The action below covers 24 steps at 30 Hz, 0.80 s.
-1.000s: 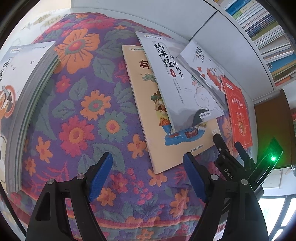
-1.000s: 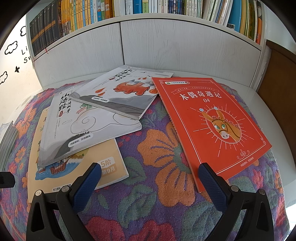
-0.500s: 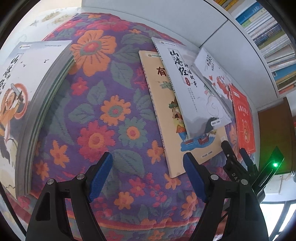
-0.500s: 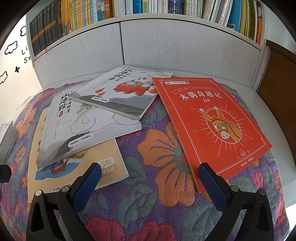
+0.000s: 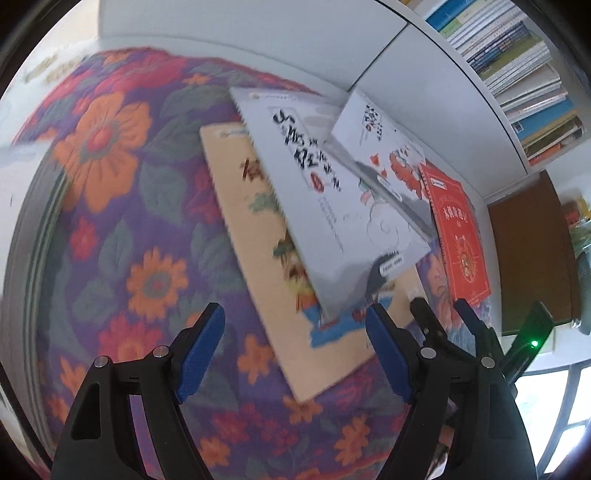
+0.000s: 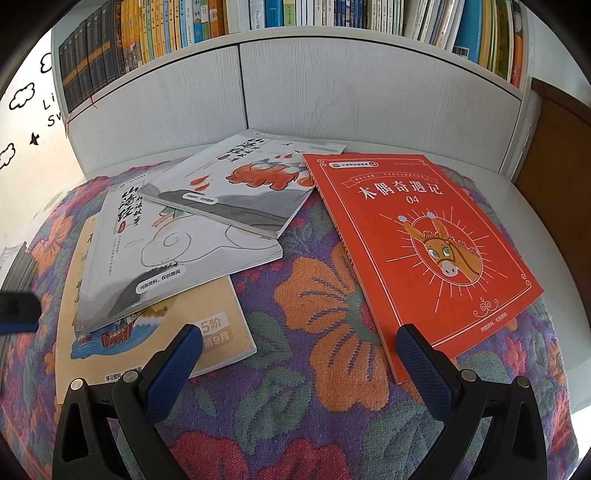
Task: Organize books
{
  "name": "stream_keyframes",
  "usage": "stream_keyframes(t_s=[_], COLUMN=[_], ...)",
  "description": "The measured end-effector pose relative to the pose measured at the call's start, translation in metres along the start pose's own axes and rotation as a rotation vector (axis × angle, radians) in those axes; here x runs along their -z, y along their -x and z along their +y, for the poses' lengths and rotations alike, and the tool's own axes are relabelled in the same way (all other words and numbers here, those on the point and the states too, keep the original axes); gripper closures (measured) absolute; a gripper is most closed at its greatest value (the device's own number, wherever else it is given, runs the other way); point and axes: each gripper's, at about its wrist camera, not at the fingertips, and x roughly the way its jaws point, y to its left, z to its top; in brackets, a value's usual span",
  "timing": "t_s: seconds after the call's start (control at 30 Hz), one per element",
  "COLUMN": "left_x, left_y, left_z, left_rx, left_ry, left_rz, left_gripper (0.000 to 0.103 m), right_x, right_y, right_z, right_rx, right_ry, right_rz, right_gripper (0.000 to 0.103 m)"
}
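Note:
Several books lie on a floral cloth. A red donkey-cover book lies at the right. Two white picture books overlap: the upper one on the lower one, which lies on a tan book. In the left wrist view the tan book, white books and red book show ahead and right. A stack of books sits at the far left. My left gripper is open and empty above the cloth. My right gripper is open and empty before the red book.
A white bookcase with a full shelf of upright books stands behind the table. A brown wooden panel is at the right. The right gripper's body shows in the left wrist view, beside the left gripper.
My left gripper has swung right toward the overlapping books; the stack at the left slid toward the view's edge. The right gripper has not moved.

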Motion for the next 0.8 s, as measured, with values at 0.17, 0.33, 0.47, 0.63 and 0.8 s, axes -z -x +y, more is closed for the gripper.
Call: stream_keyframes(t_s=[0.17, 0.33, 0.47, 0.63, 0.8], left_x=[-0.014, -0.022, -0.022, -0.022, -0.02], left_y=[-0.006, -0.035, -0.066, -0.099, -0.117], left_z=[-0.019, -0.071, -0.124, -0.182, -0.2], left_rx=[0.031, 0.109, 0.16, 0.192, 0.118], left_ry=[-0.04, -0.08, -0.129, -0.196, -0.202], left_rz=[-0.003, 0.004, -0.005, 0.006, -0.011], left_gripper=[0.026, 0.026, 0.026, 0.026, 0.025], right_x=[-0.012, -0.038, -0.068, -0.099, -0.109], right_y=[-0.004, 0.025, 0.025, -0.012, -0.046], right_z=[-0.009, -0.072, -0.143, -0.201, -0.202], right_rx=[-0.056, -0.15, -0.13, -0.222, -0.281], right_ry=[0.023, -0.019, -0.126, -0.201, -0.154], right_rz=[0.07, 0.051, 0.0, 0.023, 0.095], right_gripper=[0.0, 0.003, 0.0, 0.0, 0.0])
